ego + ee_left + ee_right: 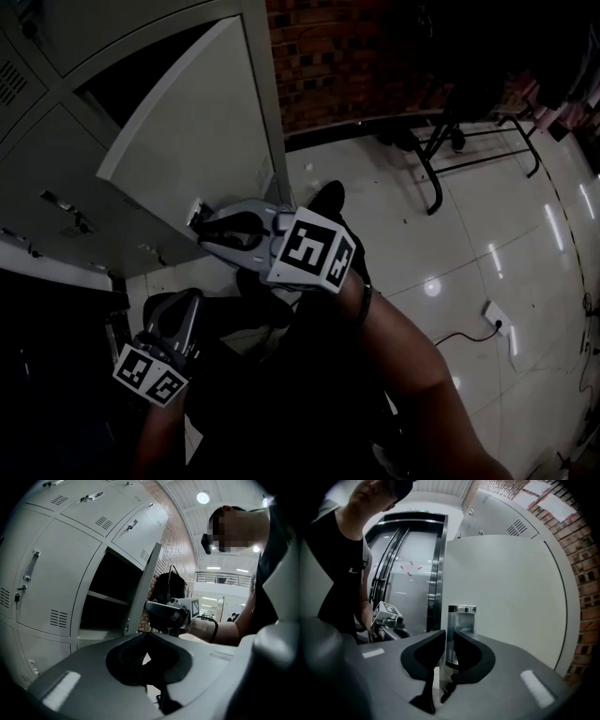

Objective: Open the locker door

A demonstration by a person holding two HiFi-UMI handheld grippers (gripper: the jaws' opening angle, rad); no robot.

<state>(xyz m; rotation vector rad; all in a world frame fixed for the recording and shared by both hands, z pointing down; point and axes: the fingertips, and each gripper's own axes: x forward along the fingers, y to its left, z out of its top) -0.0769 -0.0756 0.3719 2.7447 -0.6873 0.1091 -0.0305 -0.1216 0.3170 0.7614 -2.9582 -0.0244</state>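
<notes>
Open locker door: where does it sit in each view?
Head view: open locker door, upper left, swung outward.
Left gripper view: door edge-on at centre, beside the dark compartment.
Right gripper view: door fills centre and right, behind its handle.
Shared landmark: the brick wall.

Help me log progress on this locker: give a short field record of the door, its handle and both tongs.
door: locker door swung well out from its frame
inside: compartment dark, one shelf visible, no contents seen
handle: metal handle upright, near the door's free edge
right: right tongs closed on the handle
left: left tongs shut, empty, held low, apart from the door
task state: door open
</notes>
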